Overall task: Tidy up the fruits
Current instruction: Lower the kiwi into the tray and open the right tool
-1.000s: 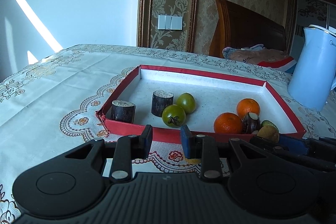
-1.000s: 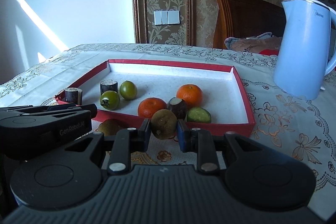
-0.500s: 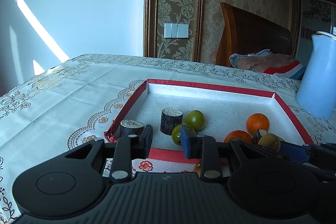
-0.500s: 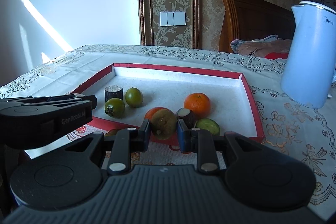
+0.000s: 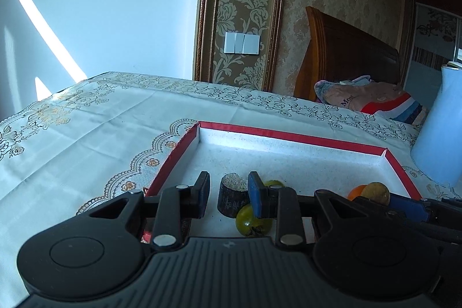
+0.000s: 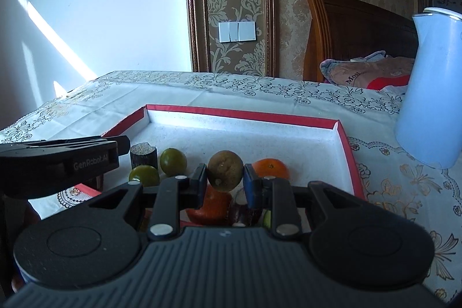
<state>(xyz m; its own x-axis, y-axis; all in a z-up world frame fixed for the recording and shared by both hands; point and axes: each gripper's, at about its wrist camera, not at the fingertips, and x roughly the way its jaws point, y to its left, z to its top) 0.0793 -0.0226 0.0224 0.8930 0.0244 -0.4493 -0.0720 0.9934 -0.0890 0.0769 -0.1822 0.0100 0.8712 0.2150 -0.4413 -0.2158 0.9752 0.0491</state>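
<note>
A red-rimmed white tray (image 5: 291, 136) (image 6: 242, 116) lies on the tablecloth. It holds dark cut cane stubs (image 5: 232, 197) (image 6: 143, 155), green fruits (image 5: 251, 222) (image 6: 173, 162), oranges (image 6: 271, 168) and a dark fruit (image 6: 245, 211). My right gripper (image 6: 225, 182) is shut on a brown kiwi-like fruit (image 6: 225, 171) and holds it above the tray's near side; the fruit also shows in the left wrist view (image 5: 375, 192). My left gripper (image 5: 228, 194) is open and empty, low over the tray's near left part, with the cane stub seen between its fingers.
A pale blue kettle (image 6: 433, 88) (image 5: 441, 134) stands on the table right of the tray. A wooden chair (image 5: 346, 57) with a folded cloth (image 5: 366, 100) is behind the table. The left gripper's body (image 6: 57, 160) shows at the left of the right wrist view.
Both grippers have moved forward over the tray's near edge. The right gripper has carried the brown fruit with it, up and over the tray.
</note>
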